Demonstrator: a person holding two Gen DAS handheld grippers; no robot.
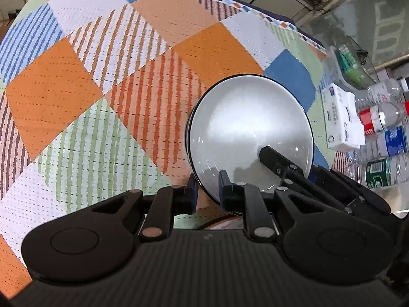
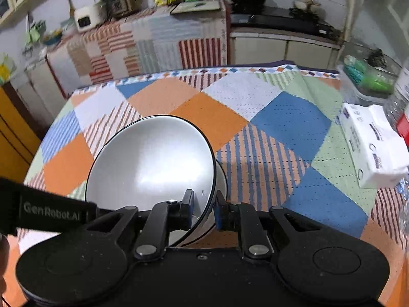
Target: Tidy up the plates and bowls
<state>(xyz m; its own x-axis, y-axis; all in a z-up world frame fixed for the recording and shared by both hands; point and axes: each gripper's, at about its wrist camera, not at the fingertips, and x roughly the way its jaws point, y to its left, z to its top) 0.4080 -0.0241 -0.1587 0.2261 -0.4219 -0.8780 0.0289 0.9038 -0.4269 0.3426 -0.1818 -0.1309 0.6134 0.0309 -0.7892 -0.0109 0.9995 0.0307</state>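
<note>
A white bowl with a black rim [image 1: 250,130] is tilted above the patchwork tablecloth [image 1: 102,76]. My left gripper [image 1: 207,192] is shut on its near rim. My right gripper [image 2: 203,208] is shut on the same bowl's [image 2: 150,161] other rim; its fingers [image 1: 271,157] reach into the bowl from the right in the left wrist view. The left gripper's body [image 2: 51,211] shows at the left of the right wrist view. A second white piece [image 2: 222,181] shows just behind the bowl's right edge; I cannot tell what it is.
A tissue pack [image 2: 368,143] lies at the table's right edge, also in the left wrist view [image 1: 340,117]. Several plastic bottles [image 1: 383,133] lie beside it. A clear container with green items [image 2: 368,79] sits farther back. Cabinets and a counter [image 2: 153,41] stand behind the table.
</note>
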